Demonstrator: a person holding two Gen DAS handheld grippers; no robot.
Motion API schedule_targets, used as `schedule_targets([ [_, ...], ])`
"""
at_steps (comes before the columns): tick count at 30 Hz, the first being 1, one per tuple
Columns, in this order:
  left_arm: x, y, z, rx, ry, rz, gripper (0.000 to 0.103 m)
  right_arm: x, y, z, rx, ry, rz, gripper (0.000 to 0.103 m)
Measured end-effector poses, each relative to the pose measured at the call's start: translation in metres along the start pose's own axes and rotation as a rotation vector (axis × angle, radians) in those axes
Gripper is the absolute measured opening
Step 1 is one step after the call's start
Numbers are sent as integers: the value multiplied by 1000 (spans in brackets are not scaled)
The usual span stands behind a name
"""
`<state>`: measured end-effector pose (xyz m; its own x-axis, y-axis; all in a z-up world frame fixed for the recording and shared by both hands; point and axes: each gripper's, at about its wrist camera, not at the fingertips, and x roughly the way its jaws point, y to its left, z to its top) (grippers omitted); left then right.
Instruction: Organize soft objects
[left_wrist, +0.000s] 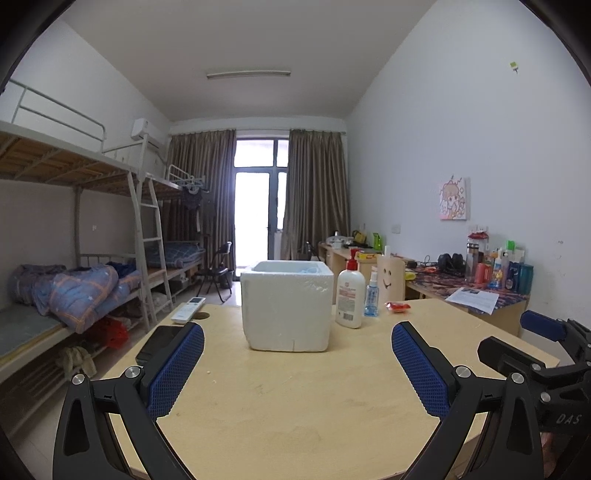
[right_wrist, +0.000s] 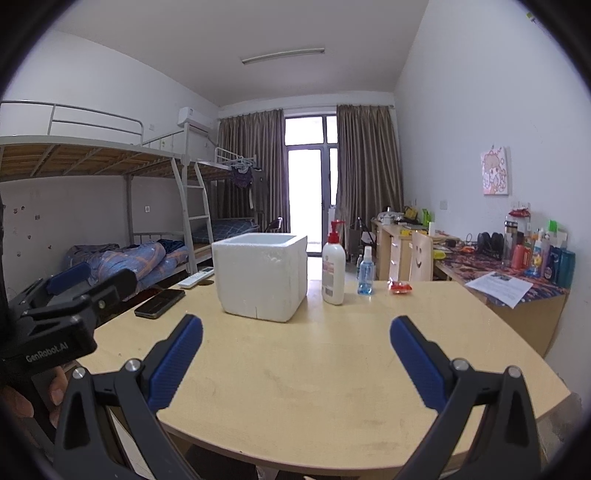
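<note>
Left tool, right tool both wide open, empty | foam box mid-counter: likely light, crumbly; grip rim | red packet right of box

A student dormitory room: metal bunk beds with ladders and rumpled quilts line one wall, cluttered desks the other, with curtains framing a balcony door.
</note>
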<state>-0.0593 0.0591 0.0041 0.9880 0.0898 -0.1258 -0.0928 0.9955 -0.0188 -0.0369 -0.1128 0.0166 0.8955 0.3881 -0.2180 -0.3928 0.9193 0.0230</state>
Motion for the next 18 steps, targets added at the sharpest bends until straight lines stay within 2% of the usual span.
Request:
schedule_targets([
  [18,4,1,-3,-3,35,-10,102,3,2,-3,6,21,4,103],
])
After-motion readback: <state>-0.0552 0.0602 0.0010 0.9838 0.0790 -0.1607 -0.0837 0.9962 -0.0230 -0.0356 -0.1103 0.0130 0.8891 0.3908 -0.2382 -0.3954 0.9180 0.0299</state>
